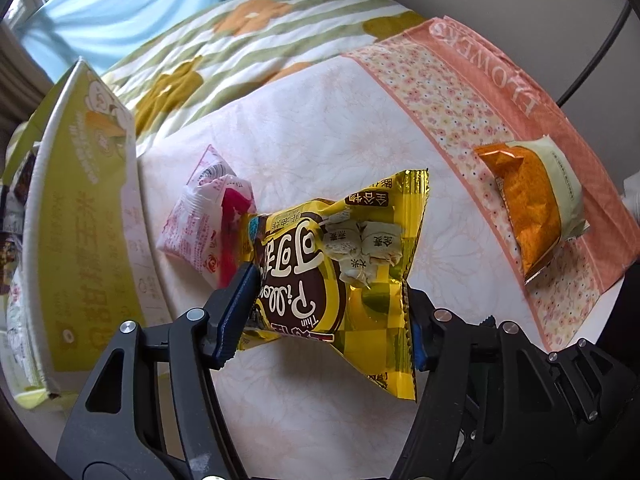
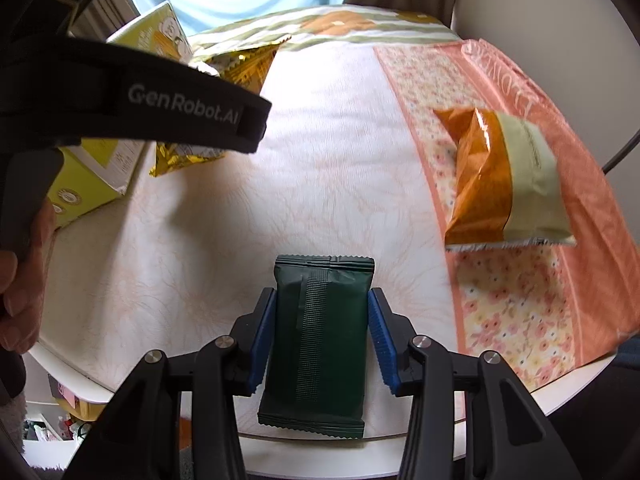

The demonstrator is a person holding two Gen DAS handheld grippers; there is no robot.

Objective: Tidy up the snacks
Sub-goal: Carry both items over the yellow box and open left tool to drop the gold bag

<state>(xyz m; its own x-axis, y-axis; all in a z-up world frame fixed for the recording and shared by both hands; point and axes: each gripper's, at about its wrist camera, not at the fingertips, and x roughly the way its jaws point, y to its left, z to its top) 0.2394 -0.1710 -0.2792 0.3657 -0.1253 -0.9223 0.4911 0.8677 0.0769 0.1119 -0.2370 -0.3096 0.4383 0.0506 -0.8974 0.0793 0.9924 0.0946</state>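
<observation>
My left gripper (image 1: 330, 300) is shut on a yellow and brown snack packet (image 1: 320, 276) and holds it above the table. A pink and white packet (image 1: 200, 220) lies just beyond it, beside the green cardboard box (image 1: 80, 240) at the left. My right gripper (image 2: 322, 332) is shut on a dark green packet (image 2: 320, 344) near the table's front edge. An orange and cream packet (image 1: 536, 204) lies on the pink floral cloth at the right; it also shows in the right wrist view (image 2: 504, 184). The yellow packet (image 2: 236, 68) and box (image 2: 96, 172) show at far left there.
A white round table (image 2: 320, 456) carries a floral cloth (image 1: 340, 140) with a peach border (image 2: 520, 312). A striped flowered quilt (image 1: 240, 40) lies beyond. The left hand and its gripper body (image 2: 120, 100) cross the right view's upper left. Several packets sit inside the box.
</observation>
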